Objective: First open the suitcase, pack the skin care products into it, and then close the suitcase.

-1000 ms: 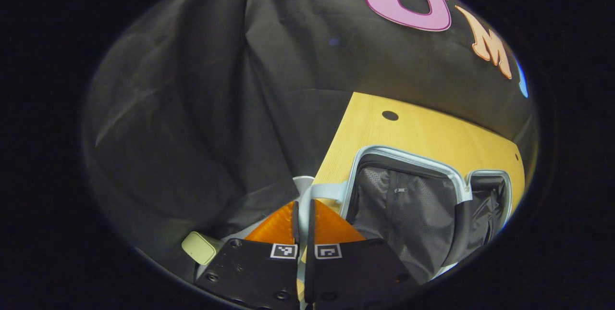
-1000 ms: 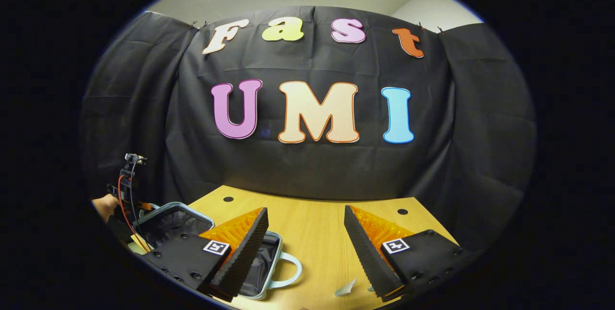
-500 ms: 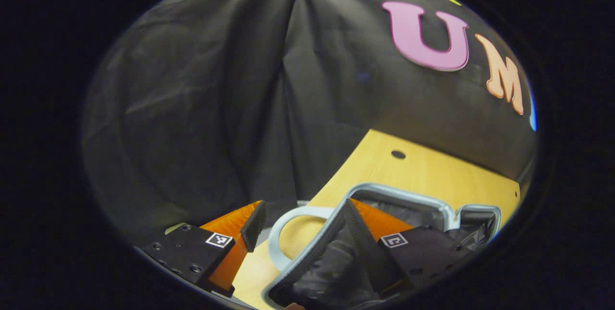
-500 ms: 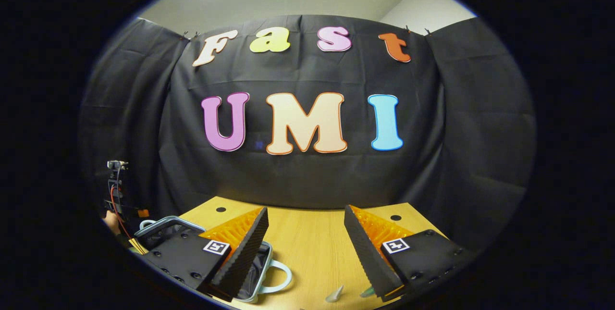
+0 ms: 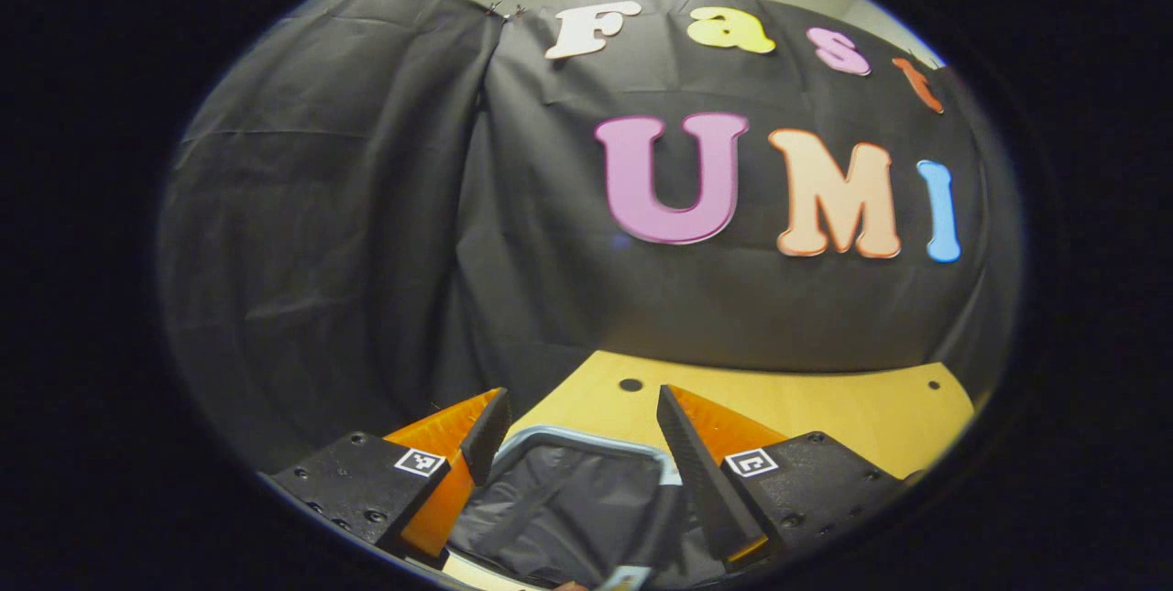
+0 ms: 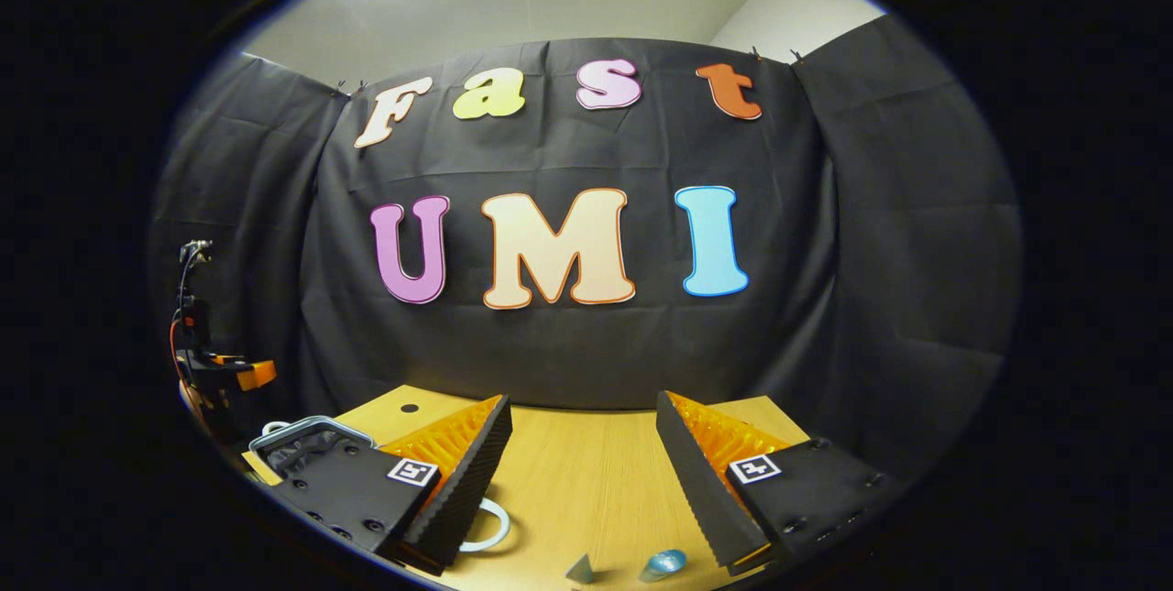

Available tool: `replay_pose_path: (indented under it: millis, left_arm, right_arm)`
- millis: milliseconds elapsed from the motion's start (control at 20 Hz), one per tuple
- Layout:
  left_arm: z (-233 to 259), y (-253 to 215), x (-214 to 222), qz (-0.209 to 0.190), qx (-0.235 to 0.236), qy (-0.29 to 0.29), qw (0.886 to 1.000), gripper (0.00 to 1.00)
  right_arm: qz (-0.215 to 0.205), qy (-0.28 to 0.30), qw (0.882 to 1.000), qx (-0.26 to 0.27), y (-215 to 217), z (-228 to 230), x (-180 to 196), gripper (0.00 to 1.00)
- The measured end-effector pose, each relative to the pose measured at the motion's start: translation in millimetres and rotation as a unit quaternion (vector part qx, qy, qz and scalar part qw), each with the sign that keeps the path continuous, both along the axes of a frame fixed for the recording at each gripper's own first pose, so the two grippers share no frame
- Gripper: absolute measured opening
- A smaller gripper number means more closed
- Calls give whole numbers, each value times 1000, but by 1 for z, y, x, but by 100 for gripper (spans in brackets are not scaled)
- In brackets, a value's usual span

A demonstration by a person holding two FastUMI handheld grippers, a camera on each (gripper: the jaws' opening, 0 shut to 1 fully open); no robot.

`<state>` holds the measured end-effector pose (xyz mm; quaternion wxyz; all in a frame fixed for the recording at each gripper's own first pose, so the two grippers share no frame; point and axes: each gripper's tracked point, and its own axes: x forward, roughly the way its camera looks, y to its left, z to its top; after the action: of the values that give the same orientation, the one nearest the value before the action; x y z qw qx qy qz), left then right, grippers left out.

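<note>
The left tongs (image 5: 577,431) gape empty above the open suitcase (image 5: 568,490) at bottom centre, its lining bared for packing. The right tongs (image 6: 582,444), wide and empty, hang over the table (image 6: 586,481), seemingly towards the products (image 6: 662,563) at the bottom edge.

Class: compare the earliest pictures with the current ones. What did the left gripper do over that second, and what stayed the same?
The left gripper opened: its fingers, shut a second ago beside the suitcase, now stand apart, and it has lifted and turned toward the back wall. The suitcase stayed open on the table. The right gripper stayed open, holding nothing.
</note>
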<state>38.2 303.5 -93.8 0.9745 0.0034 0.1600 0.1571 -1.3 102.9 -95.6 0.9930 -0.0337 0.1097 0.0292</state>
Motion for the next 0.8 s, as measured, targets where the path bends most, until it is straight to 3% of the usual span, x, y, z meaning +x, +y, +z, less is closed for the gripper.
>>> replay_pose_path:
  millis: [500,800]
  left_arm:
    - [-9,-223,-1,-143,-26,19,989,94]
    - [-49,-316,-19,-197,-54,59,977,94]
  right_arm:
    - [2,0,1000,4,-85,1,-6,99]
    - [9,15,1000,13,-119,-9,-4,99]
